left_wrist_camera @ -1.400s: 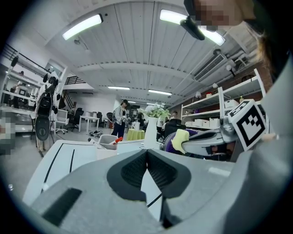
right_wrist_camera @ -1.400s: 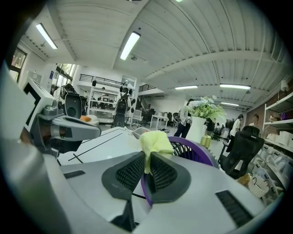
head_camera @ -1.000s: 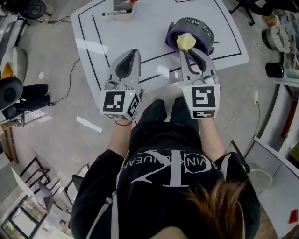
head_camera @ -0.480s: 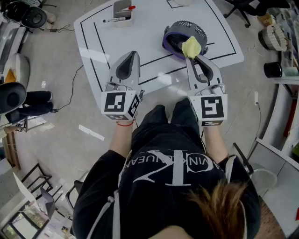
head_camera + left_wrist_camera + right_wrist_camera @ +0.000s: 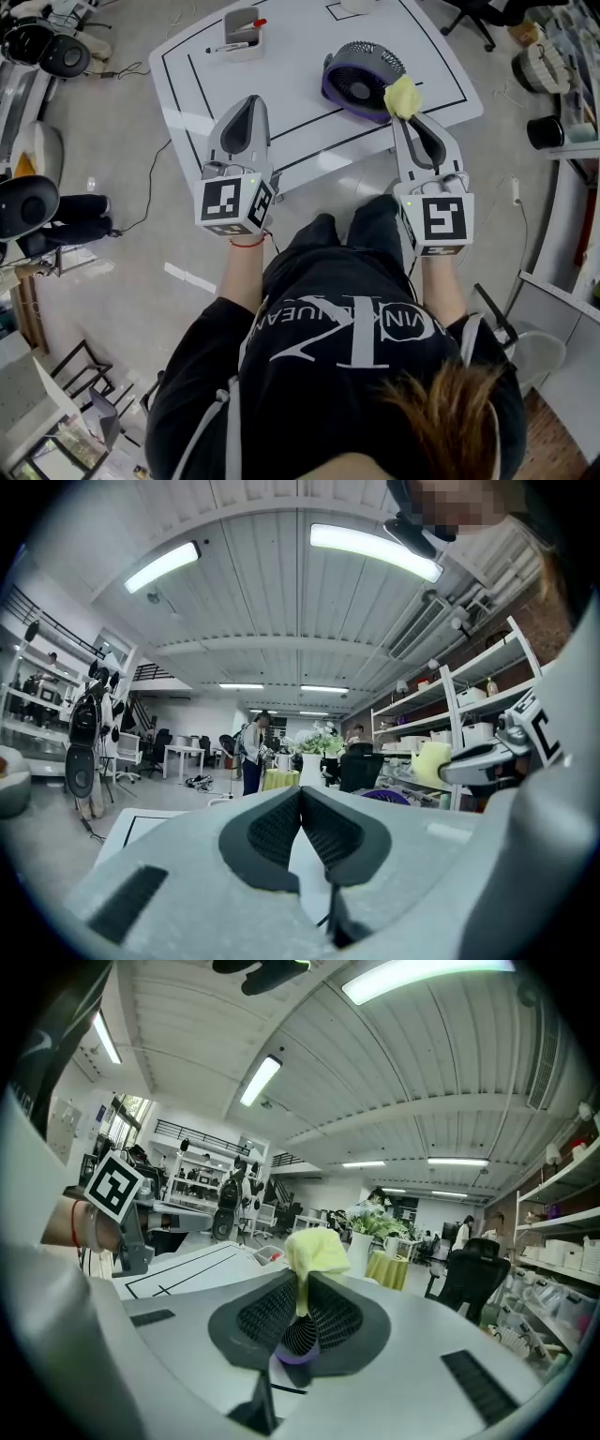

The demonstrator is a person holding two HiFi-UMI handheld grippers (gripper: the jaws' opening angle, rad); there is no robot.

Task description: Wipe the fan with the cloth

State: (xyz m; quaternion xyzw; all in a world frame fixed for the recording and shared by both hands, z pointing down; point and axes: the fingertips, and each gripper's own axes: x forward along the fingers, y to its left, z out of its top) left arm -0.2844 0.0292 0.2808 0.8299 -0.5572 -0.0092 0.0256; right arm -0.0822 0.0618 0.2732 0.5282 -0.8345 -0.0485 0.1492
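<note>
While the right gripper point(image 5: 406, 112) pinches the yellow cloth point(image 5: 401, 95) just beside the fan point(image 5: 359, 68) at the counter point(image 5: 281, 56) edge, the left gripper point(image 5: 246, 100), left of the fan, has its jaws pressed together.

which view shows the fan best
The head view: the whole fan sits on the white table. The right gripper view shows only a sliver of its grille and purple rim below the cloth; the left gripper view, just a purple edge.

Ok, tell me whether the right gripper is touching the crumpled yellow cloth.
Touching. The right gripper view shows the right gripper shut on the crumpled yellow cloth, with both pads pressing the fold that hangs between them.
</note>
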